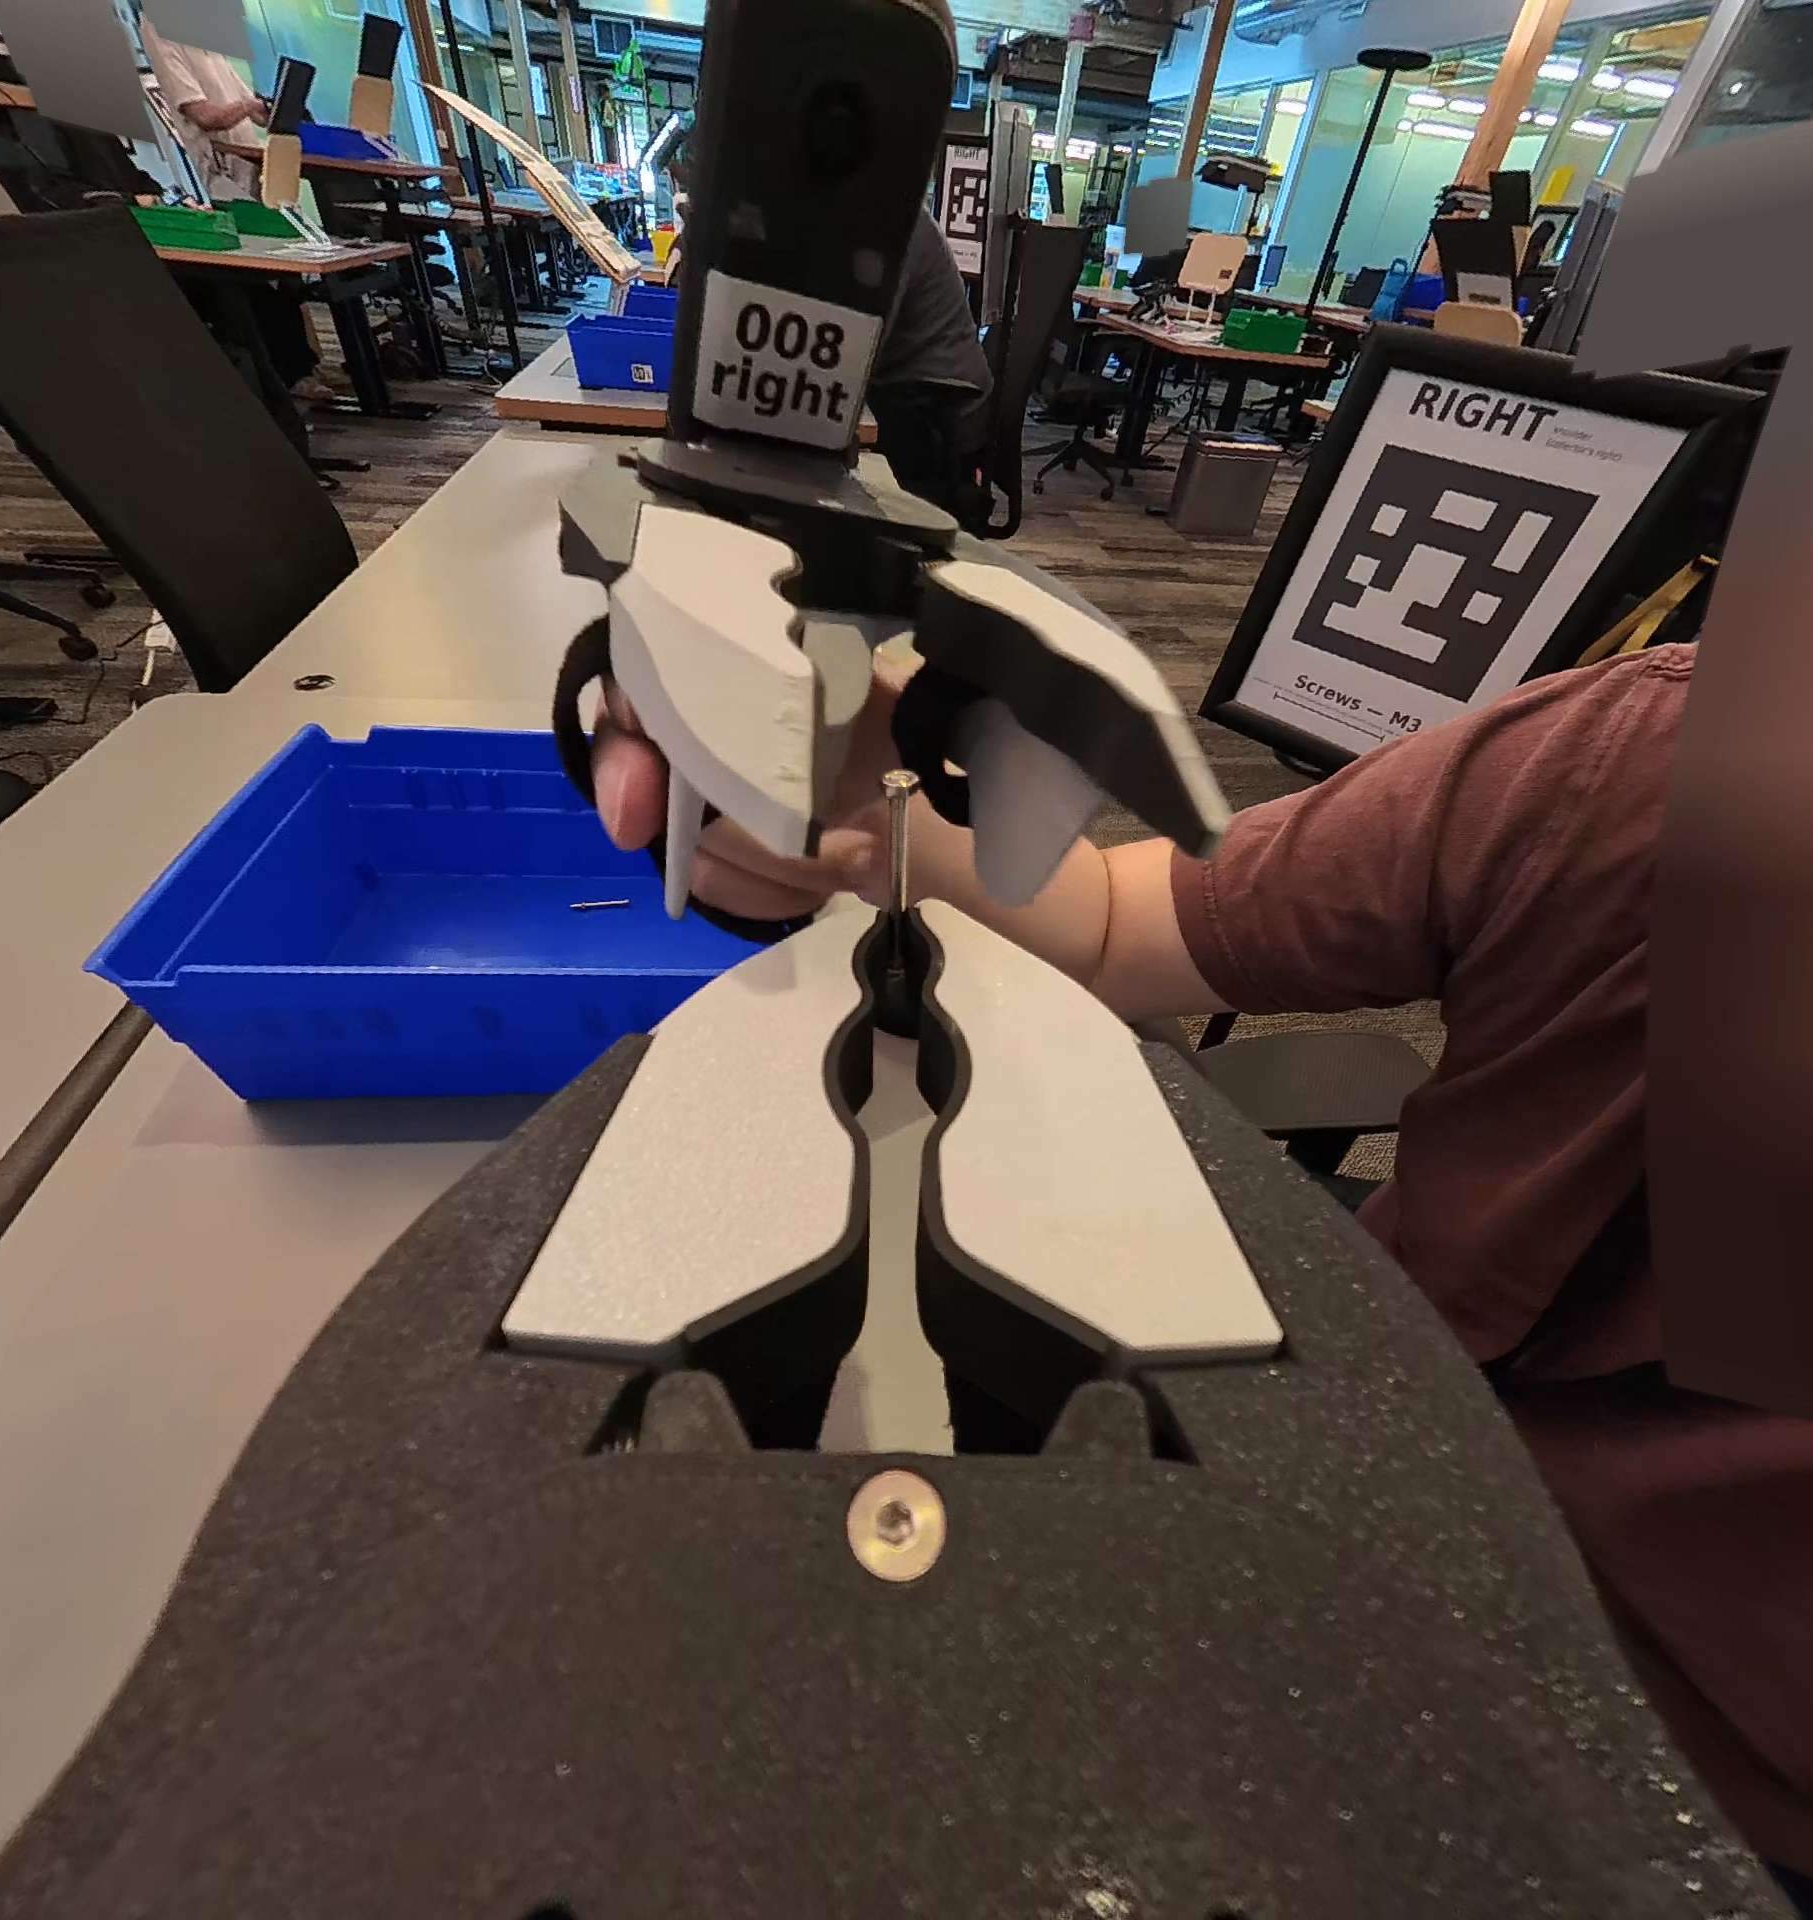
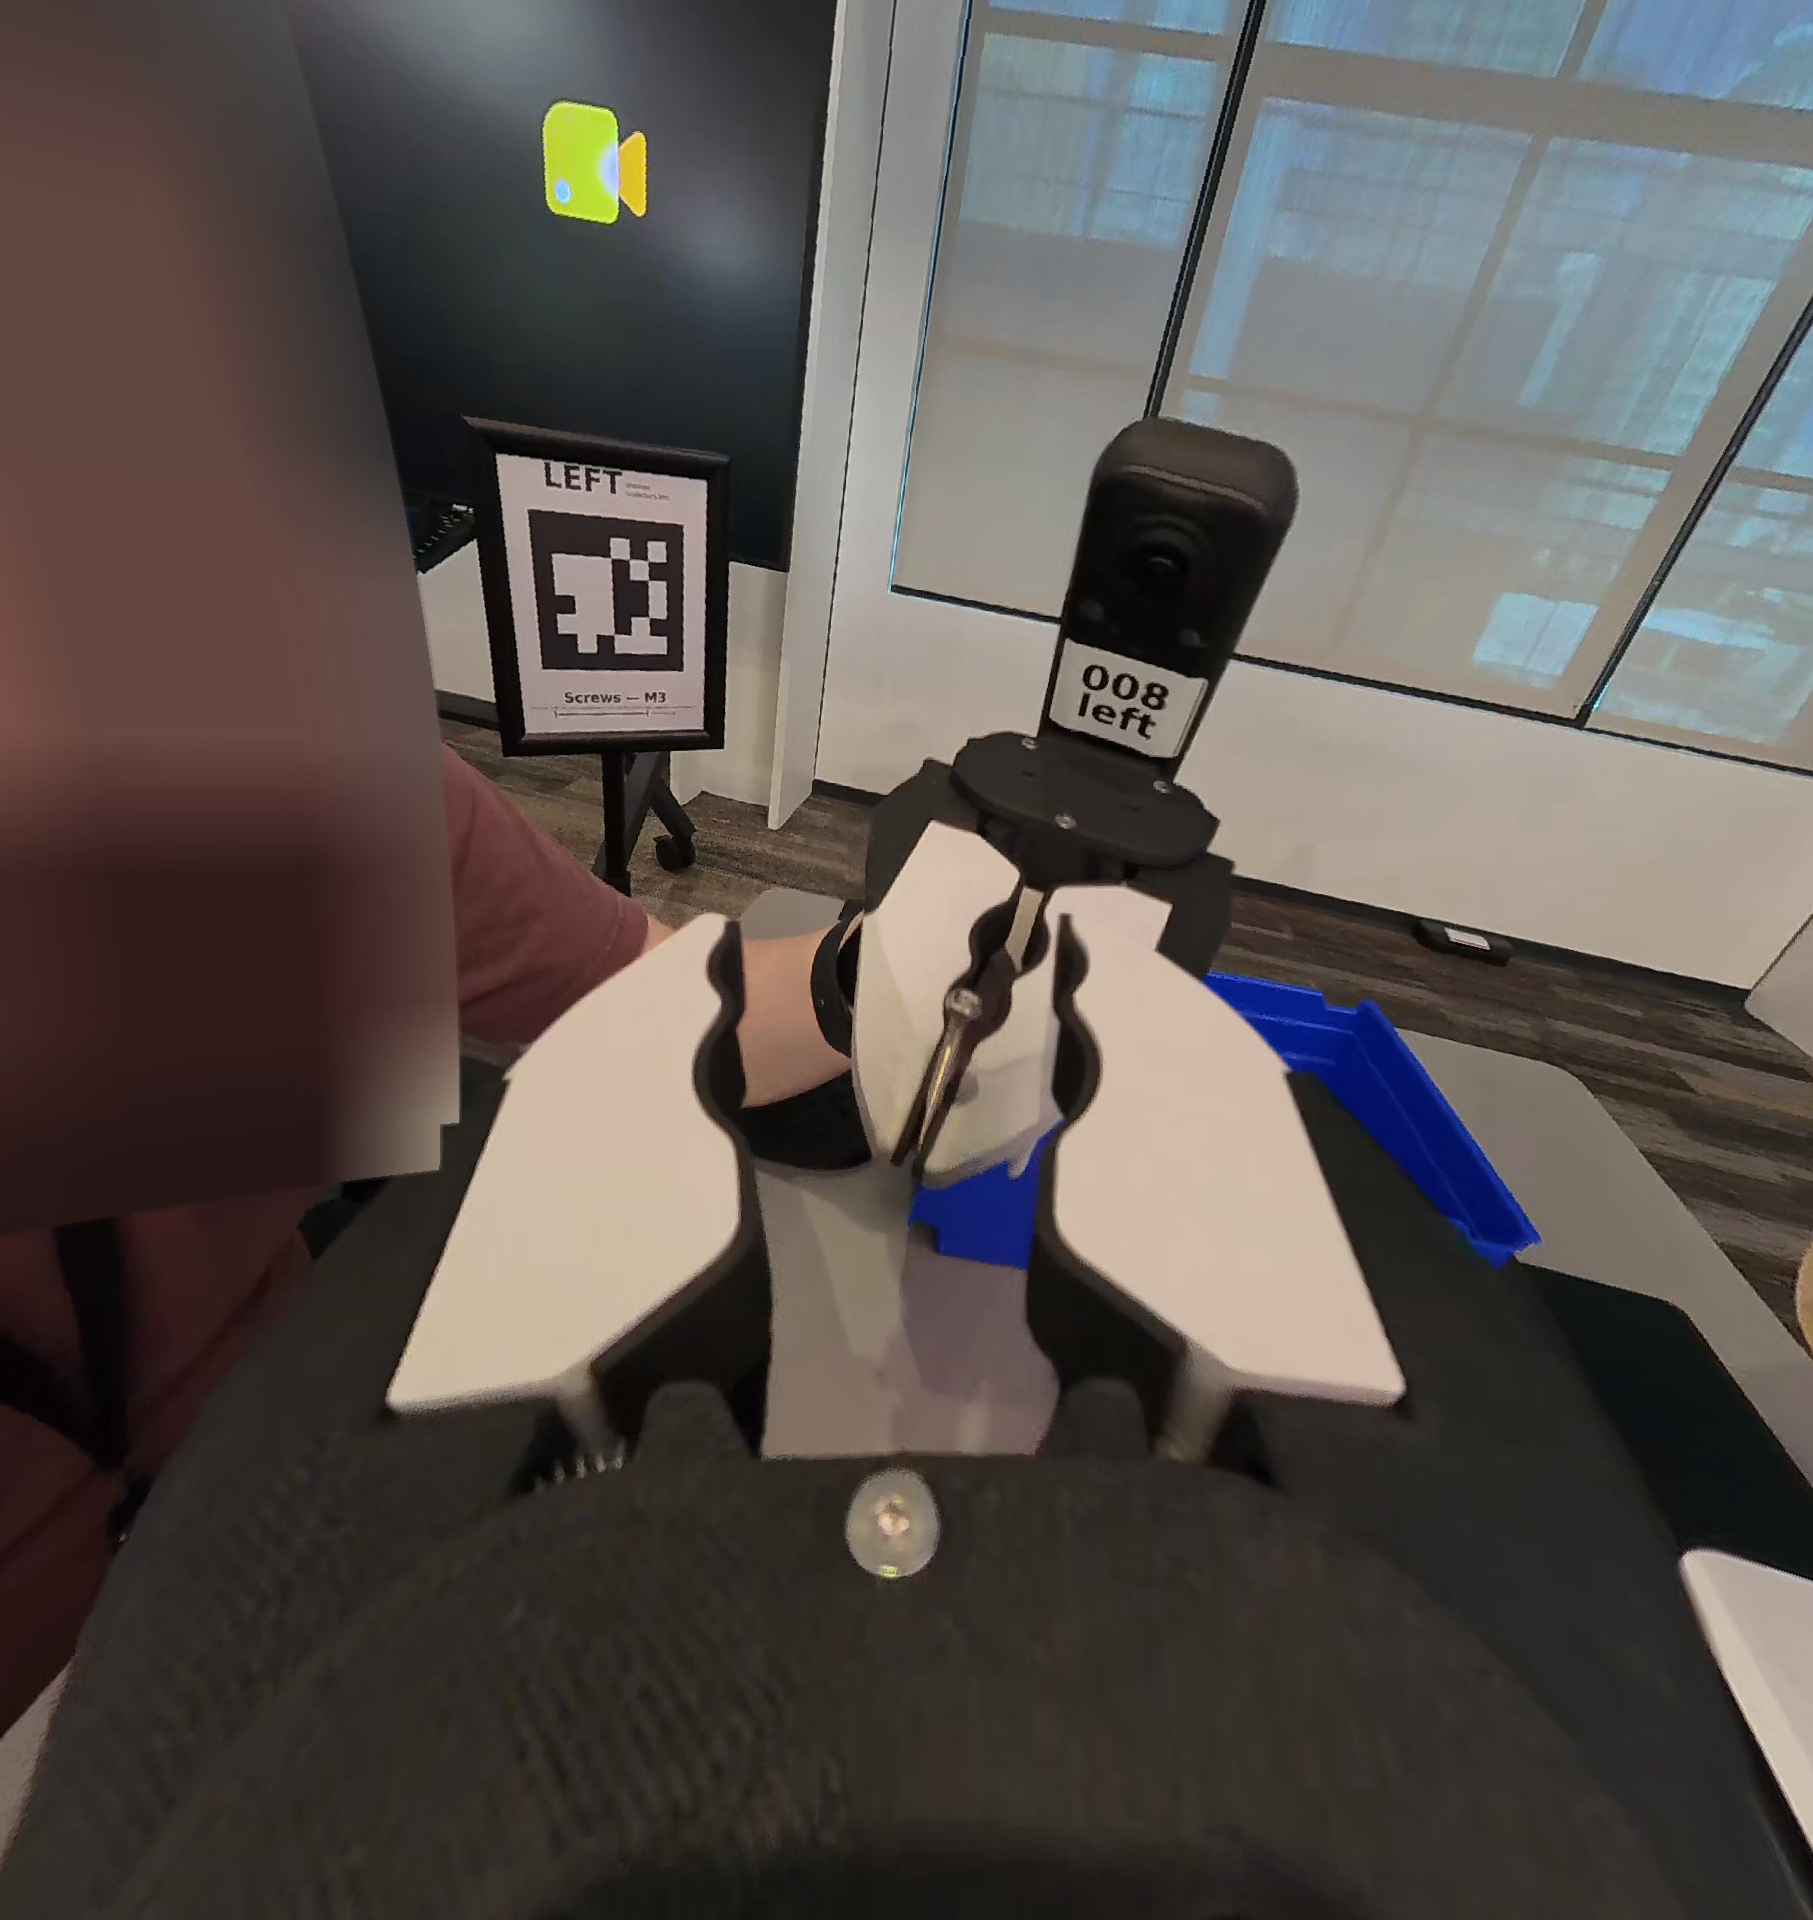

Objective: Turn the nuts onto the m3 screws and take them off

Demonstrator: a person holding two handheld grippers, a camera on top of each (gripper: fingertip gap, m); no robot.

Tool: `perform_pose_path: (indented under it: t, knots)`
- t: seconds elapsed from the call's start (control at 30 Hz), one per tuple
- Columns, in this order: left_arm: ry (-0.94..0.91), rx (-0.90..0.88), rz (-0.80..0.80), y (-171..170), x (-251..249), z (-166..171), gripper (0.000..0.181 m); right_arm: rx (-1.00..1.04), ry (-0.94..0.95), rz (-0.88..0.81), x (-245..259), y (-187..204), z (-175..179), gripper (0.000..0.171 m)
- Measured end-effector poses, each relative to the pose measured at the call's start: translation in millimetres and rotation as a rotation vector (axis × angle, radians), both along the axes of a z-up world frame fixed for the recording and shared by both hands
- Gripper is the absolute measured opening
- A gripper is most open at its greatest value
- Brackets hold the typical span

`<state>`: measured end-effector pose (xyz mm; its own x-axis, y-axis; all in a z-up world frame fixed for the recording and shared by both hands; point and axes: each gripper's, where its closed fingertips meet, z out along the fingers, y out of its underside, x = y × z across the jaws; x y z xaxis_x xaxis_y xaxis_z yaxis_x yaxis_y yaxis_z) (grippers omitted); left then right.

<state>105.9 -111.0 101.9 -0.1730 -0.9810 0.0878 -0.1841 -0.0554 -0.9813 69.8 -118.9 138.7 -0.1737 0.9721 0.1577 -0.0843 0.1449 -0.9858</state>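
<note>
Over the grey tabletop [image 1: 258,1195] the left gripper [image 1: 897,971] pinches a screw [image 1: 897,842] upright — head up, just beneath the empty, spread right gripper [image 1: 850,862].

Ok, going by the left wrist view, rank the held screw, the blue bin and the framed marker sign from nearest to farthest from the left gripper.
1. Screw: pinched upright at the left gripper tips, dead ahead.
2. Blue bin: on the table, ahead to the left.
3. Framed marker sign: standing farther back, to the right.
</note>
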Motion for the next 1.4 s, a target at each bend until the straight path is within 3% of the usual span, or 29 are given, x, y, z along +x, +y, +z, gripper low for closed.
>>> perform_pose_path:
  t: [0.33,0.77,1.23,1.4]
  knots:
    - [-0.051,-0.006,0.060,12.4,-7.1,10.0,0.002,0.024,-0.040,-0.007,-5.4,-4.3,-5.9,0.070]
    - [-0.084,-0.018,0.059,13.7,-11.9,16.4,0.002,-0.009,0.065,-0.050,7.3,4.4,14.6,0.071]
    - [-0.196,-0.028,0.150,31.8,-23.8,33.6,0.002,-0.012,0.086,-0.086,7.6,8.0,19.1,0.077]
    - [-0.166,-0.011,0.130,25.9,-13.9,26.1,0.002,-0.049,0.098,-0.089,-0.9,9.5,18.4,0.077]
